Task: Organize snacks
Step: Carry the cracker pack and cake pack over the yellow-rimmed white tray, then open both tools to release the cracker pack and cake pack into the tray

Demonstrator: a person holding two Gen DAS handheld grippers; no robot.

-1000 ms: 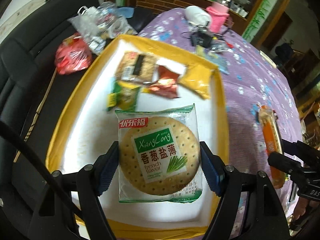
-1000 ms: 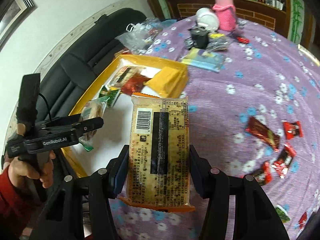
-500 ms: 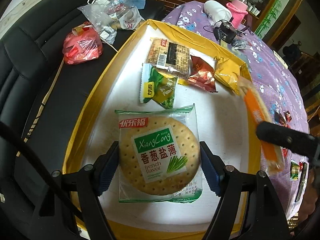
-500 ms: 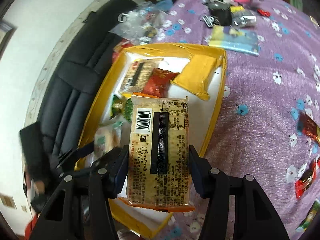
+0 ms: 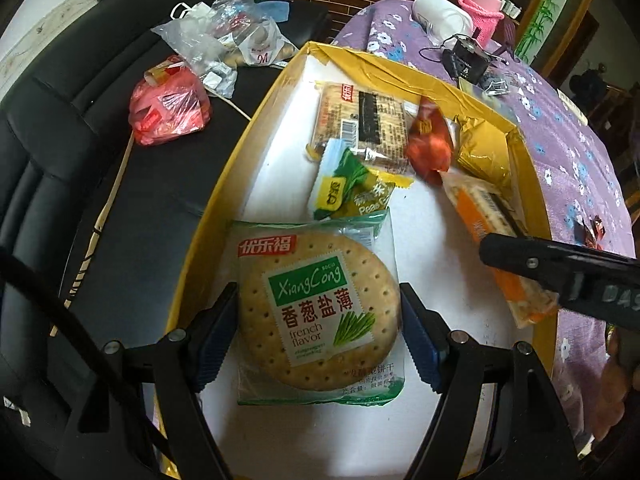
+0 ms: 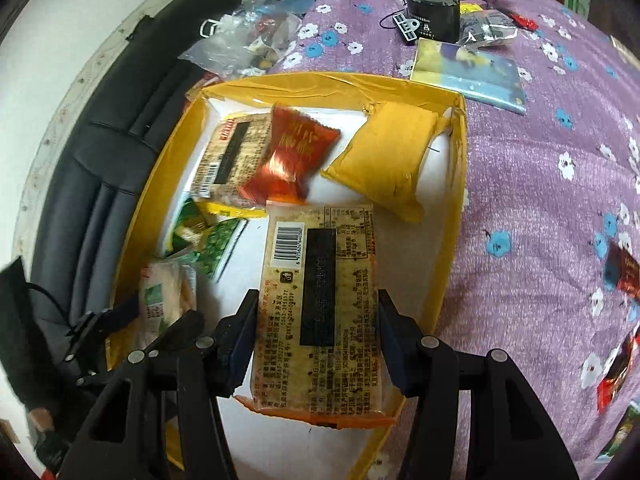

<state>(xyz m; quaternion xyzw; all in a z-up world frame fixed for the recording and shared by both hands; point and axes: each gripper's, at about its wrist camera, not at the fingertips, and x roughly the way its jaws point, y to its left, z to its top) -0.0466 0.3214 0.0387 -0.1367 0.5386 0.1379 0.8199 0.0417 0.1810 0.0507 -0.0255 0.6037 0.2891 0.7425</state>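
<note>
Yellow-walled box point(image 5: 224, 184) is hovered over w/ both grippers: round cracker pkt point(image 5: 316, 312) clamped in left gripper point(image 5: 320, 336), orange cracker pkt point(image 6: 320, 304) in right gripper point(image 6: 316, 340), both angled down, likely for dropping beside snacks inside.

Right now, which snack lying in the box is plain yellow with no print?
The yellow pillow pack at the box's far corner by the purple cloth. The red and green packets and the barcoded cracker pack beside it all carry print.

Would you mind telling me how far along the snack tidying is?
Several packets already lie in the yellow box. The left gripper holds a round cracker pack and the right gripper an orange biscuit pack over it. Red candies remain on the tablecloth.
</note>
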